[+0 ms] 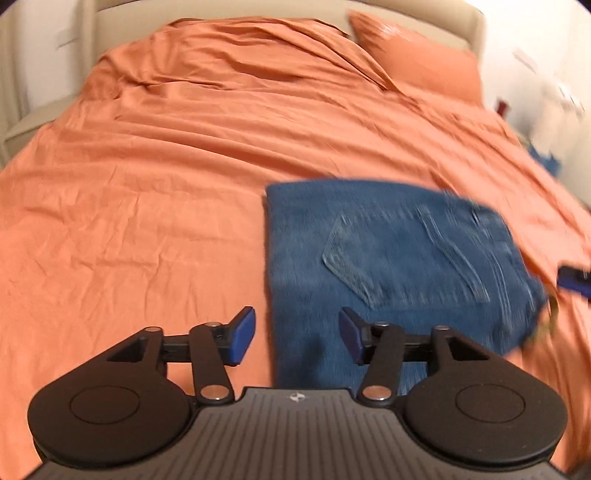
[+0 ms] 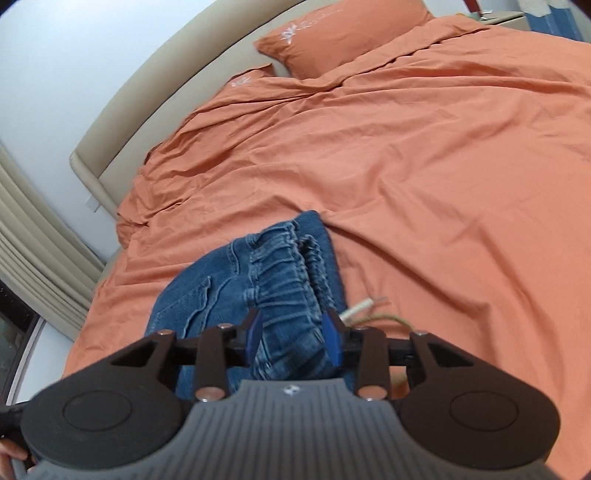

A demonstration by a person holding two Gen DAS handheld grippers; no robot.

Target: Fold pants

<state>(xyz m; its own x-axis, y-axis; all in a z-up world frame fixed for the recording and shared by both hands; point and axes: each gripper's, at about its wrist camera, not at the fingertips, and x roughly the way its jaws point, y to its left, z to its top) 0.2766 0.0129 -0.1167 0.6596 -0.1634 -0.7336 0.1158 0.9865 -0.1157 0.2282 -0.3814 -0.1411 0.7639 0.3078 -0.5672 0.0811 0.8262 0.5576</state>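
Closest in, the left gripper [image 1: 297, 334] hangs over the bed with its blue pads [image 1: 242, 336] spread apart, nothing between them, poised above the left edge of the jeans [image 1: 388, 266]. The orange sheet [image 1: 147, 184] runs rumpled to the left, an orange pillow [image 1: 417, 55] sits far right by the beige headboard [image 1: 436, 33]. Over to the right gripper [image 2: 293, 338]: its jaws stand partly apart with the gathered waistband [image 2: 284, 280] bunched between the pads; whether they press on it cannot be told. A tan cord [image 2: 373, 312] trails just right of it. The jeans lie folded, blue denim, back pocket [image 1: 354, 258] facing up.
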